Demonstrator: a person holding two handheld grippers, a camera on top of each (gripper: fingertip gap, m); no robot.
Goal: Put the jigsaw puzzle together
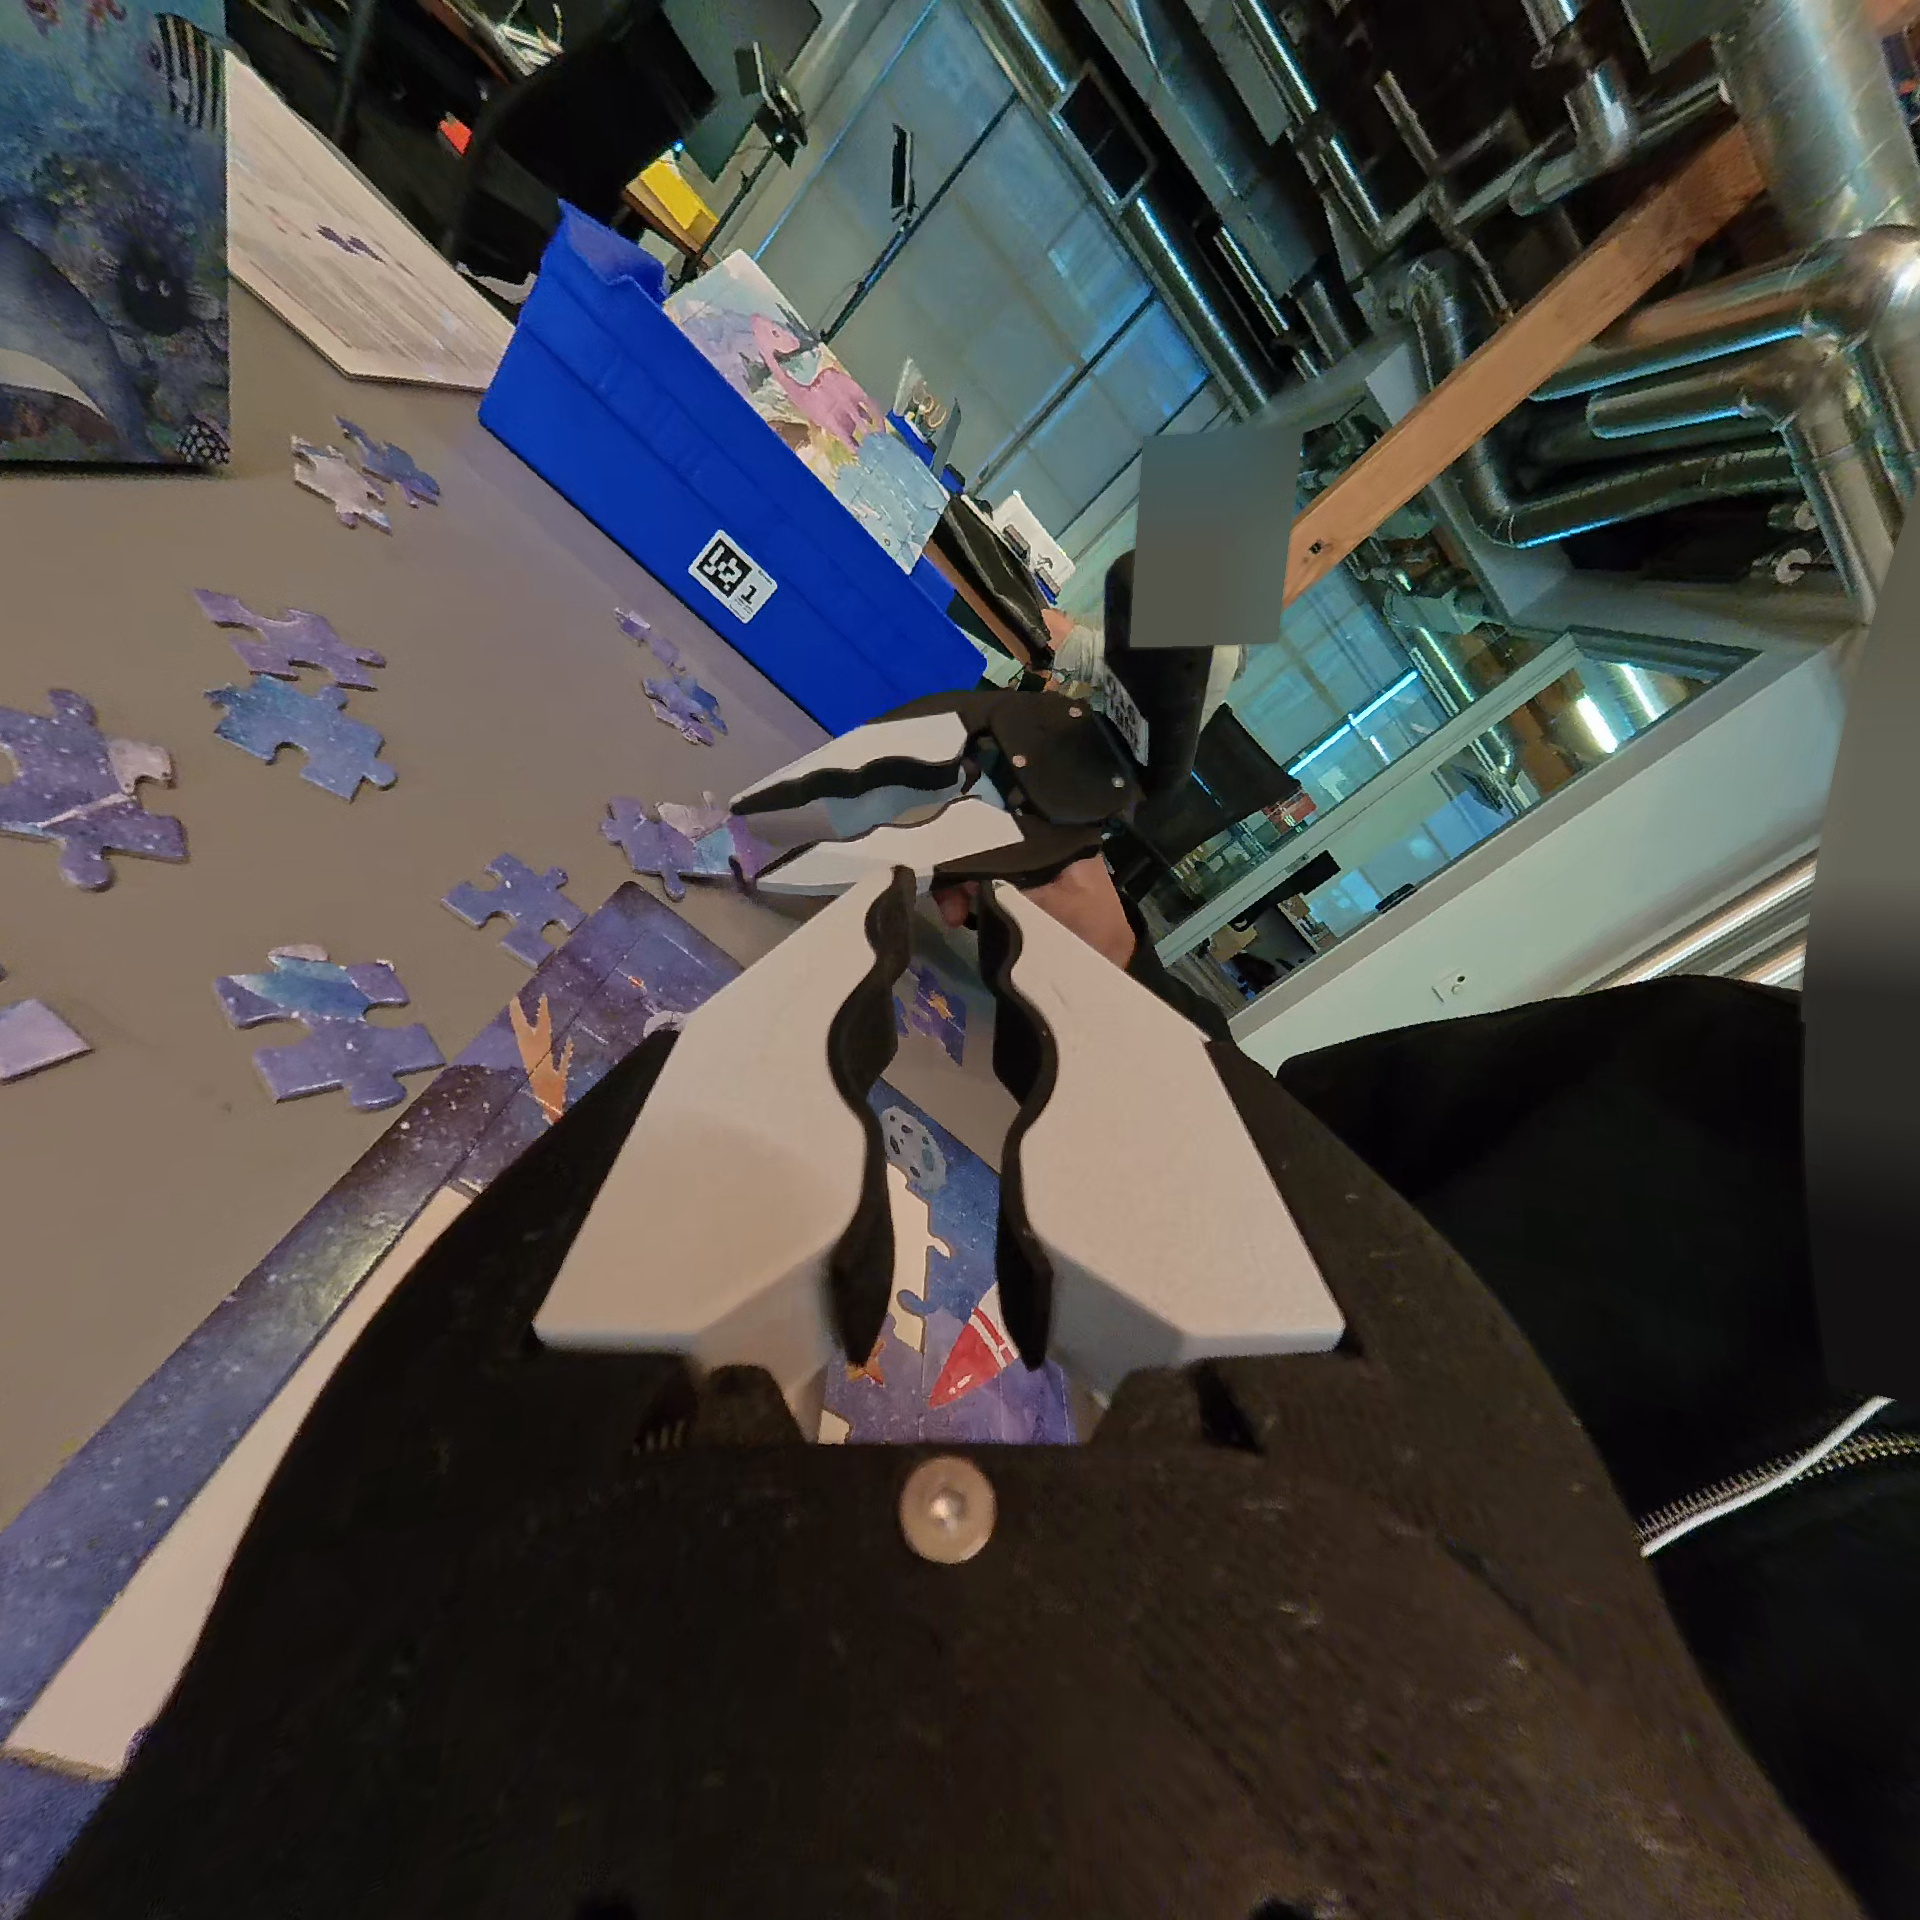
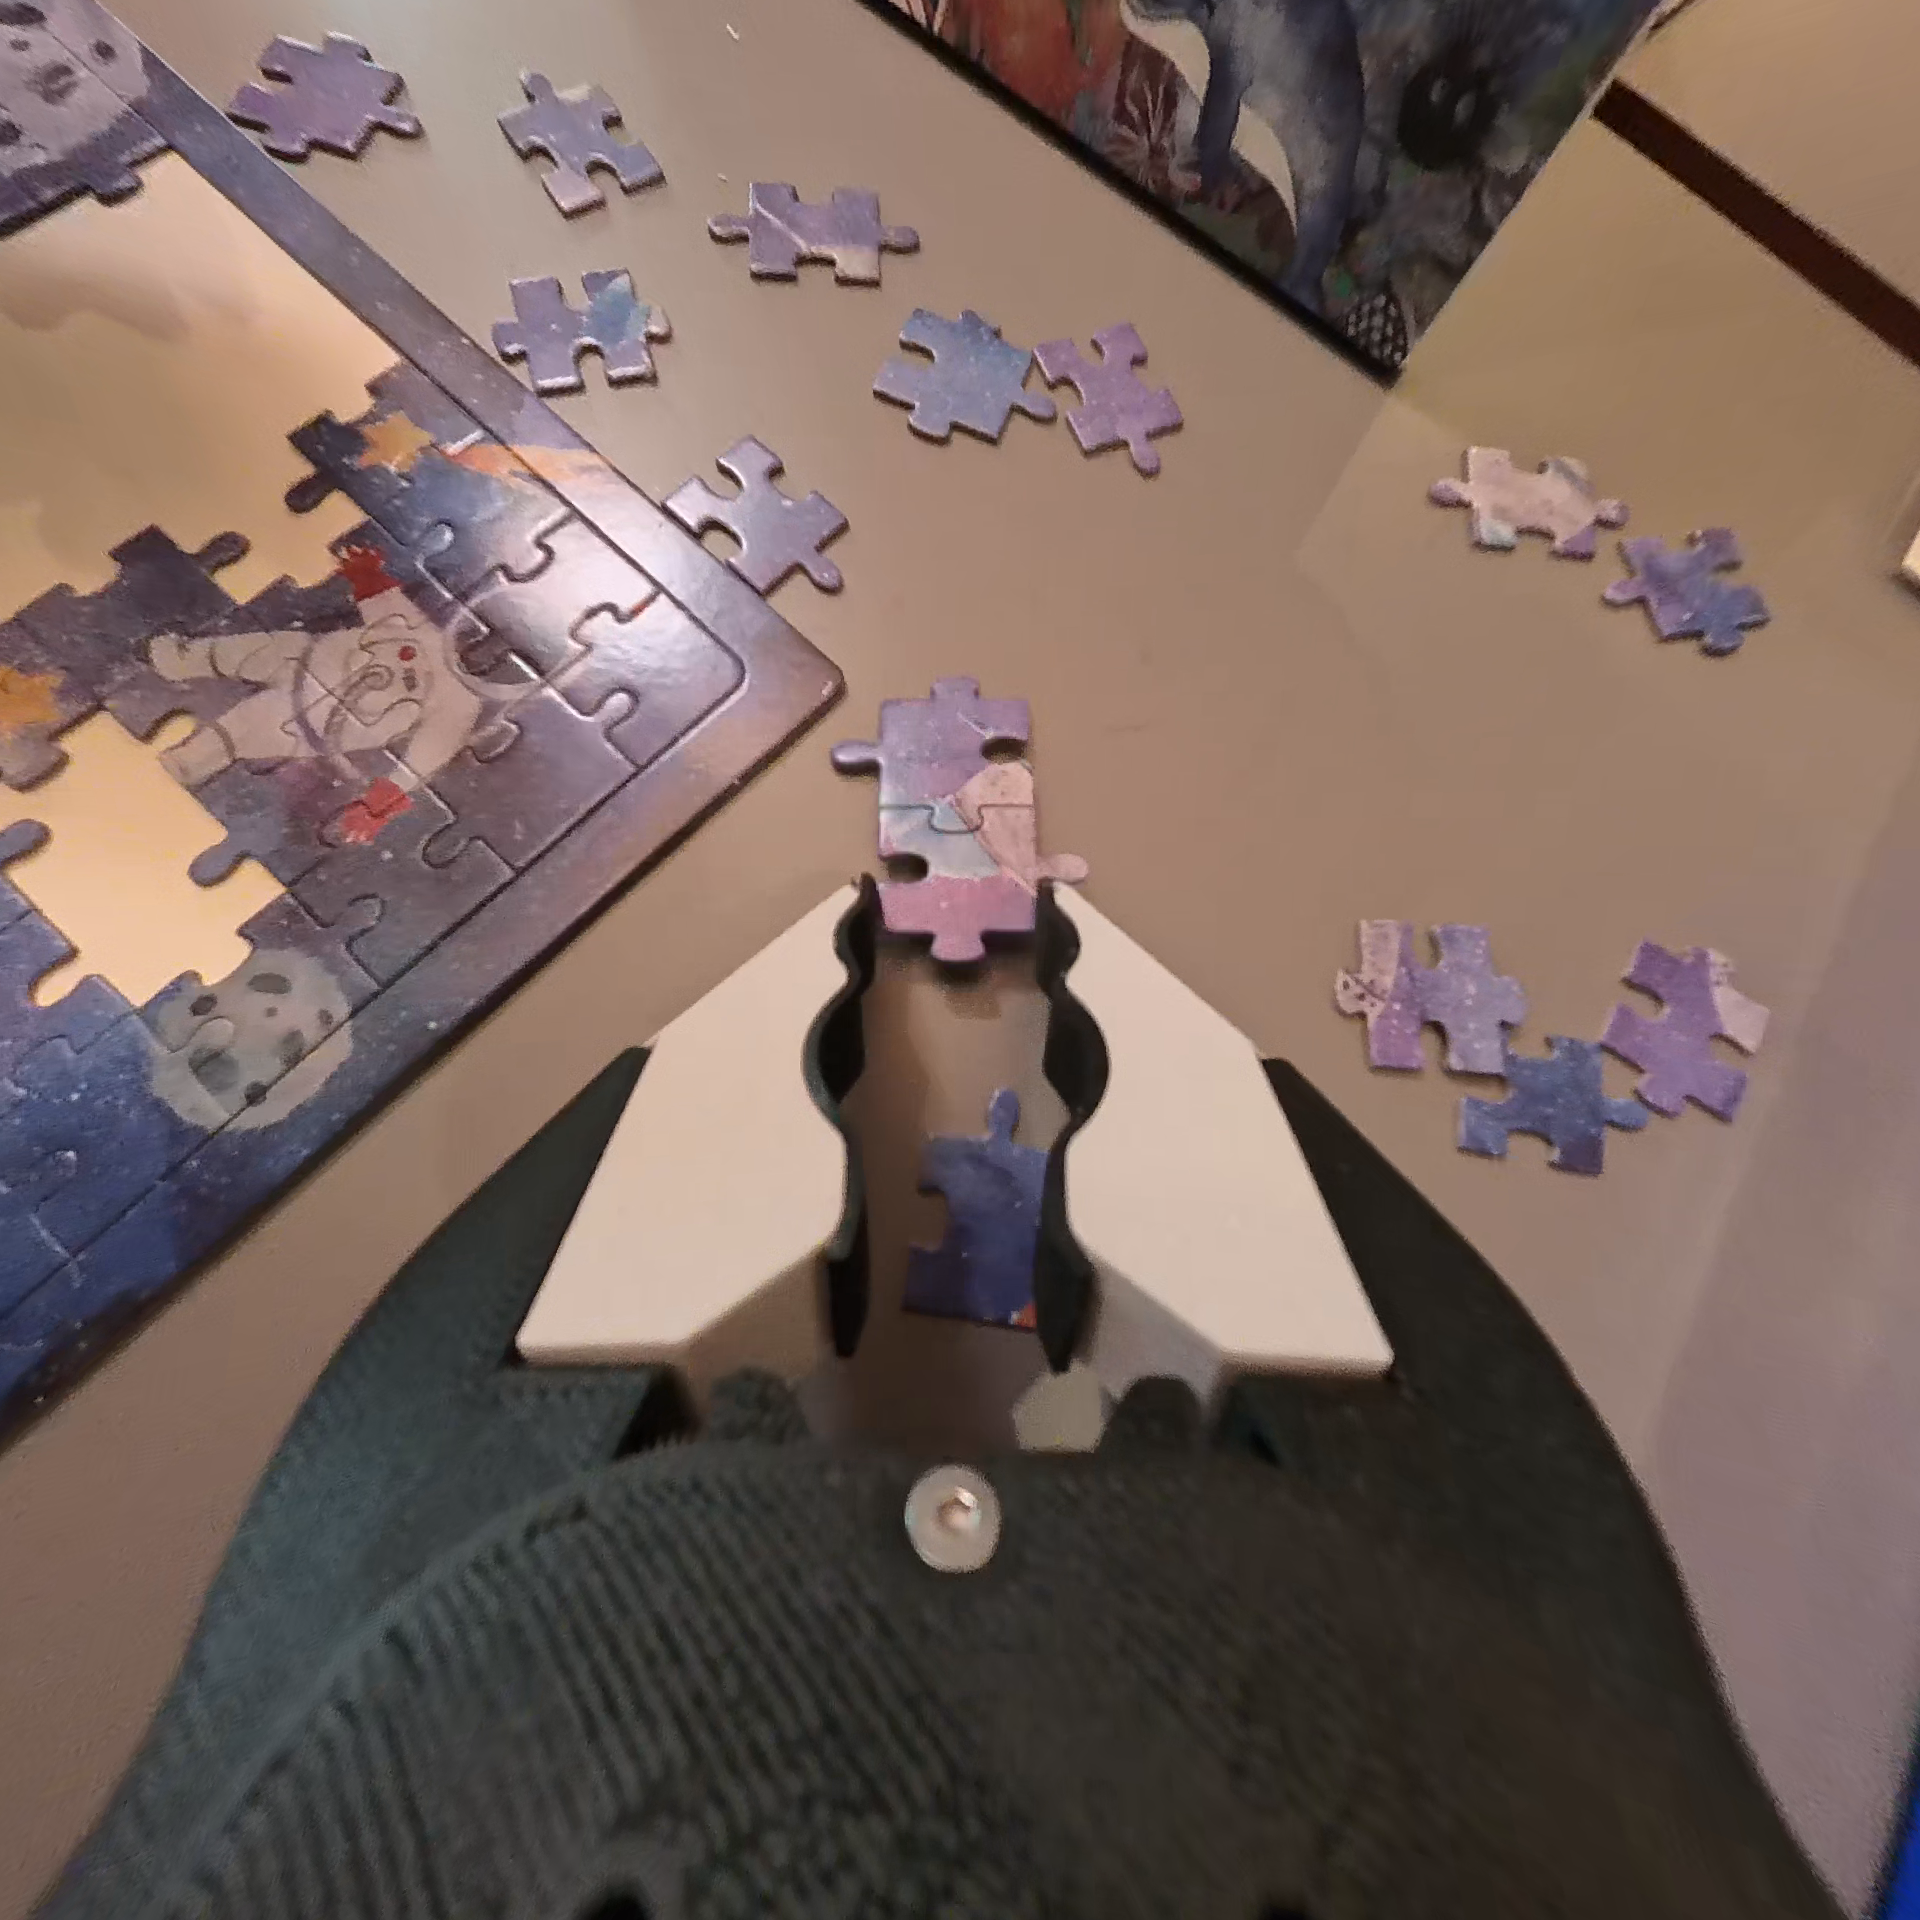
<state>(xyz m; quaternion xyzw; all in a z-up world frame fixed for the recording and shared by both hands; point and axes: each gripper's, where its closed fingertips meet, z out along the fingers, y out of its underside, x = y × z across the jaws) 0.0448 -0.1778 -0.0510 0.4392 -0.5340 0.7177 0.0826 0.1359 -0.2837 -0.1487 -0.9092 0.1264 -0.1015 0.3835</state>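
My right fingers [image 2: 954, 894] are clamped on the near end of a joined pair of purple puzzle pieces [image 2: 951, 810]; both pads press its side edges, and the pair juts forward, away from me, over the grey surface [image 2: 1195, 665]. The left wrist view shows the same grip side-on, the pair's far end low at the surface. Between these fingers, nearer the wrist, a dark blue loose piece [image 2: 982, 1226] lies on the surface below.

My left fingers [image 1: 940, 894] stand a little apart with nothing between them, hovering over the space puzzle board [image 1: 592, 987], its frame partly filled: an astronaut, a rocket and a cratered moon show.

Left of the held pair is the board's corner [image 2: 800, 675], close but apart. Loose purple and blue pieces [image 2: 966, 374] are scattered across the surface beyond and to the right. Farther off: a blue bin [image 1: 665, 457] with picture boards in it, and a second, darker puzzle picture [image 2: 1351, 135].
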